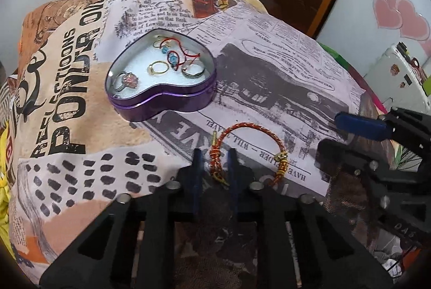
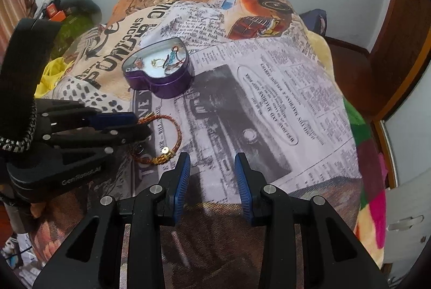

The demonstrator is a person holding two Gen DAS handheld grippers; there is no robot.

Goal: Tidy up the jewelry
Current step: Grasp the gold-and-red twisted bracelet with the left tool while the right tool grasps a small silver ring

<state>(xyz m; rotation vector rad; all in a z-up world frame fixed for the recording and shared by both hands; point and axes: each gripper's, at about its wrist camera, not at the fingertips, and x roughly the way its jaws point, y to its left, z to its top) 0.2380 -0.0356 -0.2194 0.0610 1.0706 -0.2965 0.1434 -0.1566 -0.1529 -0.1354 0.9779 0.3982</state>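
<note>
Orange braided bracelet (image 1: 253, 151) lies on the printed cloth (image 1: 282, 52), its knotted end between the left tongs (image 1: 214, 157), narrowly parted. Purple heart tin (image 1: 161, 73) sits at eleven o'clock. Right tongs (image 2: 212, 157) apart, empty.

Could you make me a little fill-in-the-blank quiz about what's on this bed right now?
1. The purple tin is shaped like a ____.
2. The braided bracelet lies on the printed cloth, ____ the tin.
3. The left tool has its fingers on either side of the bracelet's ____ end.
4. The right tool holds ____.

Missing words: heart; outside; knotted; nothing
</note>
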